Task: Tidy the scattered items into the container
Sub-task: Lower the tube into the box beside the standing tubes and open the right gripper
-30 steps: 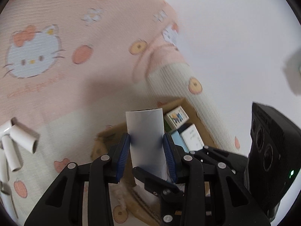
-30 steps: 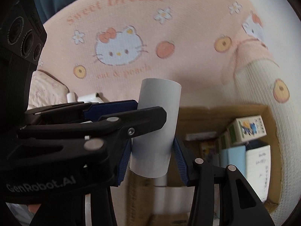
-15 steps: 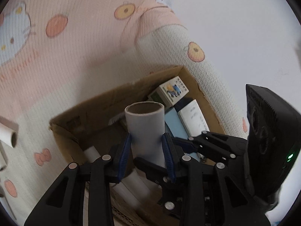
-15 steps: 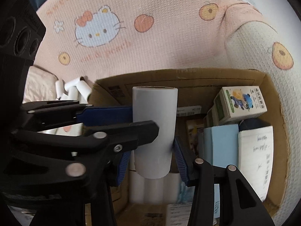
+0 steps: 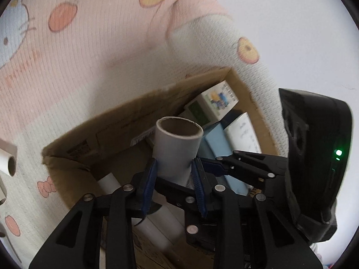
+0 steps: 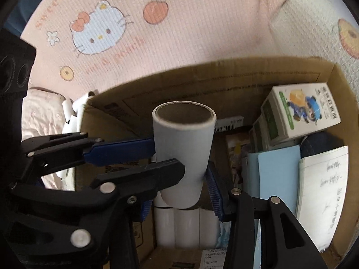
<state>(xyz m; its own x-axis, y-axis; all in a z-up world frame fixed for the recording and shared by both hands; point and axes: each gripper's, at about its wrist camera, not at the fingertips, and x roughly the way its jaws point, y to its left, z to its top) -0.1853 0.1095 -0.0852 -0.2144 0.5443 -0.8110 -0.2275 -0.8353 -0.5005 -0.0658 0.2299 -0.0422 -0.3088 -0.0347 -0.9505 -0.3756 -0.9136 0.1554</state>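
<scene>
The cardboard box [image 6: 224, 76] sits on the pink printed blanket [image 6: 179, 33]; above its opening we see both tools pinching one grey tube [image 6: 184, 152]: left tool [image 5: 174, 179] steady, right tool [image 6: 179, 179] with jaws closing on it.

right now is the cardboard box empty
No, the right wrist view shows the cardboard box already holding white tubes, a cartoon-printed carton and a blue booklet.

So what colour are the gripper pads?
Blue pads on black fingers; the right wrist view shows them best.
</scene>
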